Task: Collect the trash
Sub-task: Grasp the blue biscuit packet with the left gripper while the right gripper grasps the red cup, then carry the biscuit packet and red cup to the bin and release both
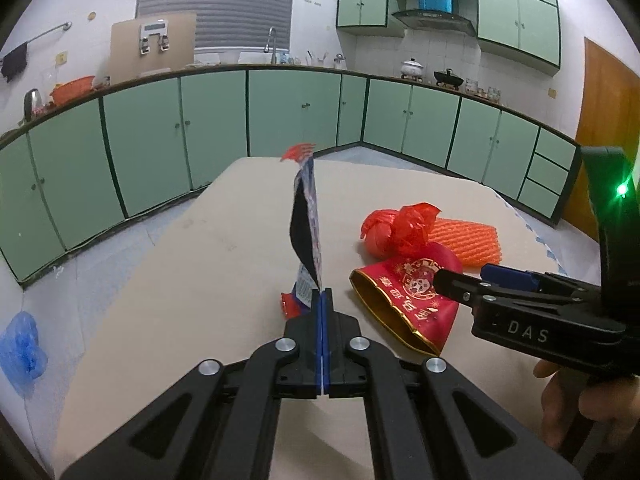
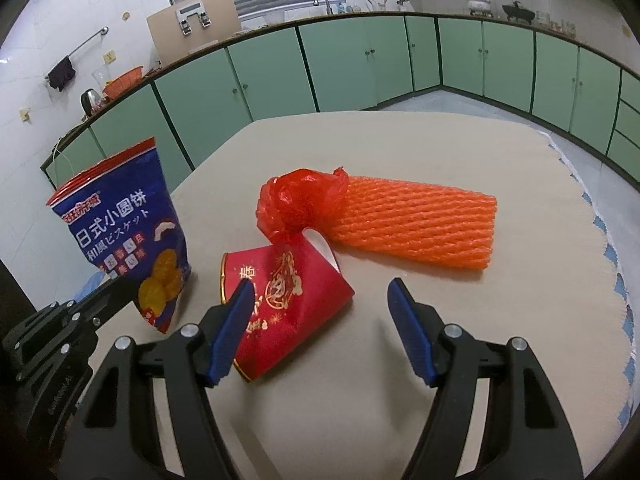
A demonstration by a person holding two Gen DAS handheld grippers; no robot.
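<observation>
1. Left gripper (image 1: 322, 295) fingers clenched on blue foil biscuit bag (image 2: 132, 232), upright near beige worktop (image 2: 500, 312) left edge.
2. Right gripper (image 2: 320, 320) fingers released, straddling crushed red paper cup (image 2: 288, 300); bare worktop rightward.

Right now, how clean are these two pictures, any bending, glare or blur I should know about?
Left wrist view: heavy fisheye, the green cabinets bow into an arc, corners go black, and a green light flares at the right edge. Right wrist view: same curving; the snack bag print and the foam net are sharp, with soft shadows on the table.
</observation>
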